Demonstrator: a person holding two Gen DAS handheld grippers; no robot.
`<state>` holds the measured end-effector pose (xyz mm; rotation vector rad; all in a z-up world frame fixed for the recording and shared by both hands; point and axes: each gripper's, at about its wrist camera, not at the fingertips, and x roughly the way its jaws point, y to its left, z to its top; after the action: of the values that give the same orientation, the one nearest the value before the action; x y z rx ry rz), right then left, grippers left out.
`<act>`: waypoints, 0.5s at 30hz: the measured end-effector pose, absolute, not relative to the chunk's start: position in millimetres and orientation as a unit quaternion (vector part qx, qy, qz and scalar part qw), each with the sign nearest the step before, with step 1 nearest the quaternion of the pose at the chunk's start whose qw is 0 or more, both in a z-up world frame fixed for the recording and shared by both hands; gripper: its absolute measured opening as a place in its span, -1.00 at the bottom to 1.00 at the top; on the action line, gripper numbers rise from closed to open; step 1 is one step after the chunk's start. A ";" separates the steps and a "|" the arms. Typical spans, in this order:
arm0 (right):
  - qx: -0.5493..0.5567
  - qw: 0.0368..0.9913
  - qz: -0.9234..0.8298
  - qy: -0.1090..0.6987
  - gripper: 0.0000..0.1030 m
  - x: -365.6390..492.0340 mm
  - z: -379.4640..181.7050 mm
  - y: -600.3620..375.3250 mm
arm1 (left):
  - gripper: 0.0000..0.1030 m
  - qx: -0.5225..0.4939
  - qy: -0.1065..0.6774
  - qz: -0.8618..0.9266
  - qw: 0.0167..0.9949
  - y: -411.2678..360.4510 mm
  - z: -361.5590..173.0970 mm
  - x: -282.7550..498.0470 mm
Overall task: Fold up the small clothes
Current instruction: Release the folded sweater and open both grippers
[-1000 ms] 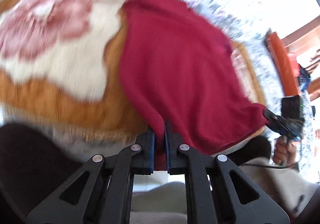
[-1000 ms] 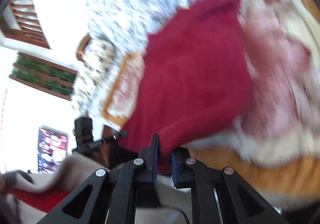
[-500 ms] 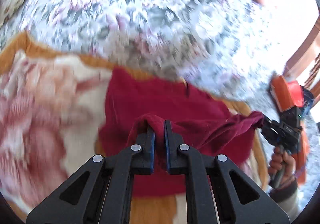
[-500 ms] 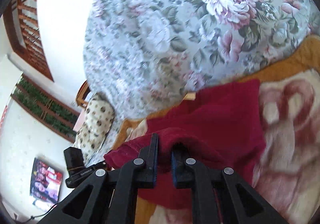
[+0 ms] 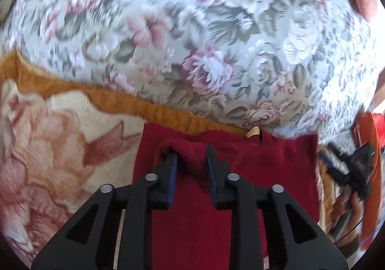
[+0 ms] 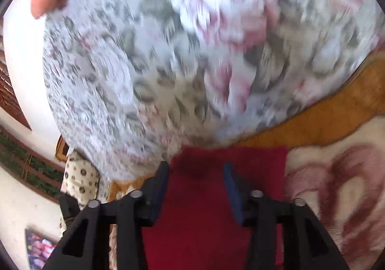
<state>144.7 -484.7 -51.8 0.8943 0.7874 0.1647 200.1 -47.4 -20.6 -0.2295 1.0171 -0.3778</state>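
red cloth (image 5: pixel 240 173): soft knit, folded flat on plush blanket (image 5: pixel 60 137). left gripper (image 5: pixel 191 157), right gripper (image 6: pixel 196 173): jaws just opened, cloth fold loose between.

A plain deep red garment (image 5: pixel 240 169) is seen at lower centre. An orange-bordered blanket (image 5: pixel 60 149), cream with dusty pink flowers, is shown at lower left. The upper frame is filled by a pale sheet (image 5: pixel 192 41) printed with pink and white roses and grey-green leaves. Black grippers with blue pads (image 5: pixel 173 178) are seen below.
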 end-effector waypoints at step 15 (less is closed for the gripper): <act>0.212 0.836 0.064 0.502 -0.13 192.9 -83.9 -412.9 | 0.73 -0.127 0.470 -0.154 0.860 -41.7 -17.2 207.7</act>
<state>192.9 -412.9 -83.9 0.4482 1.0633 0.1361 207.7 -41.7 -17.2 -0.2658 0.9873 -0.3232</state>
